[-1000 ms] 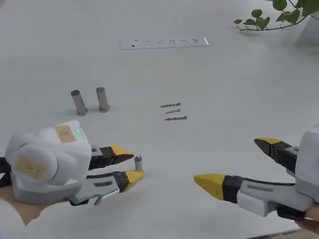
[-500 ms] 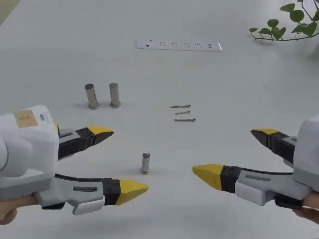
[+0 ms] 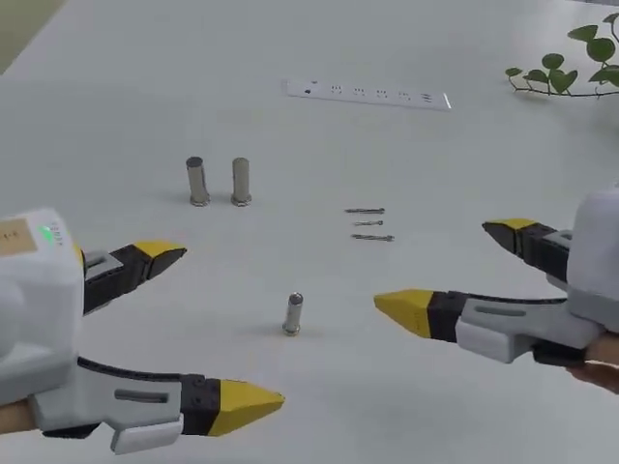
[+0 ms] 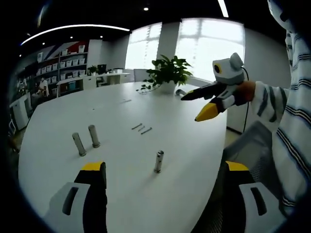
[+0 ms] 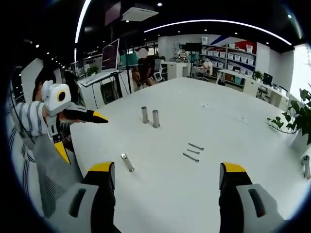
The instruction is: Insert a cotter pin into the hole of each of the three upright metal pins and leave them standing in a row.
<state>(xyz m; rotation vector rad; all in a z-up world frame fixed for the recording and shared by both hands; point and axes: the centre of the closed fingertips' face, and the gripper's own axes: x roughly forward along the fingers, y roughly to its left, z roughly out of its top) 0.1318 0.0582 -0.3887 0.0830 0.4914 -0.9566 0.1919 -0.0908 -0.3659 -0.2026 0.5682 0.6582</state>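
Observation:
Two upright metal pins stand side by side at the back left of the white table. A third pin stands alone nearer to me, free of both grippers. Three cotter pins lie in a small stack at mid-table. My left gripper is open, low at the left, its tips just left of the lone pin. Open too, my right gripper hovers at the right, in front of the cotter pins. The right gripper view has the lone pin at its left.
A white power strip lies at the far side of the table. Green plant leaves reach in at the back right. A person's striped sleeve is behind the right gripper. Shelves and desks stand in the room beyond.
My left gripper has opened and drawn back to the left, leaving the third pin standing on the table. The right gripper has hardly moved. The head camera has shifted.

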